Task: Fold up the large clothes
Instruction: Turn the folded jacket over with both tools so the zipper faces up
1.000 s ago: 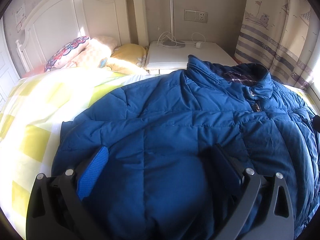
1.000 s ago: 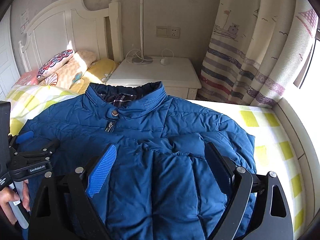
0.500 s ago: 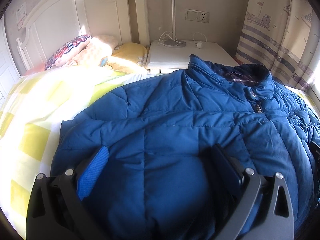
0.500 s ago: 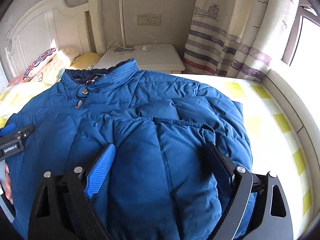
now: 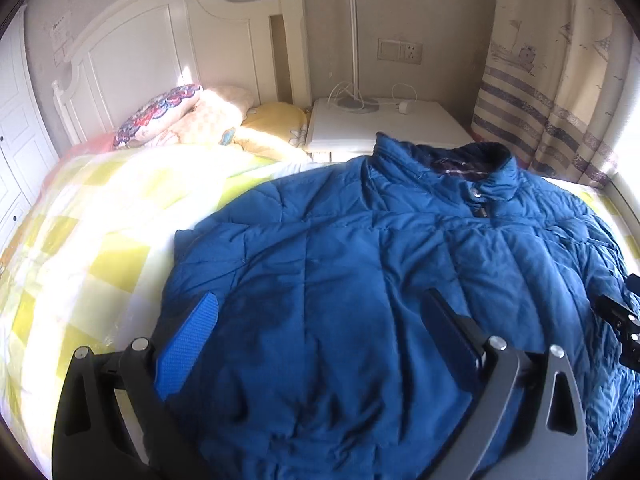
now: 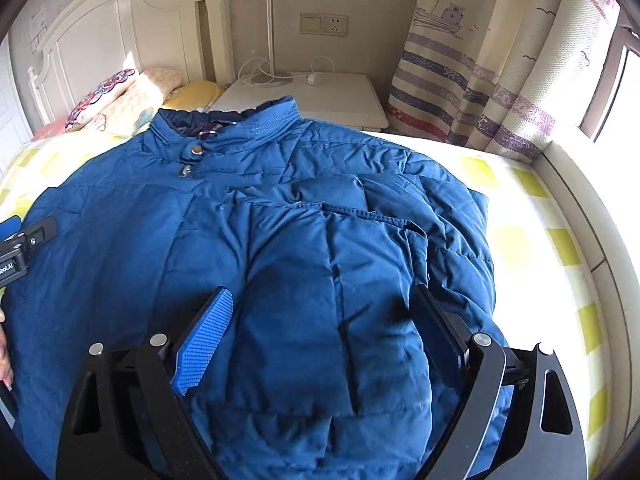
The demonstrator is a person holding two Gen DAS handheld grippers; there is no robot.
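A large blue quilted jacket [image 5: 360, 264] lies spread on the bed, collar toward the nightstand; it also shows in the right wrist view [image 6: 248, 248]. Its right sleeve [image 6: 360, 280] is folded inward over the front. My left gripper [image 5: 320, 304] is open and empty, hovering over the jacket's left half. My right gripper [image 6: 324, 296] is open and empty, hovering over the folded sleeve. The left gripper shows at the left edge of the right wrist view [image 6: 20, 240]; the right gripper shows at the right edge of the left wrist view [image 5: 620, 320].
The bed has a yellow-and-white checked cover [image 5: 92, 248] [image 6: 532, 240]. Pillows [image 5: 192, 116] lie by the white headboard [image 5: 160, 52]. A white nightstand [image 6: 320, 92] with a lamp base and cables stands behind the collar. A striped curtain [image 6: 480, 80] and window ledge [image 6: 592, 208] are at right.
My right gripper swung right and back over the folded sleeve. My left gripper pulled back slightly, so more bed and headboard show. Both stayed open.
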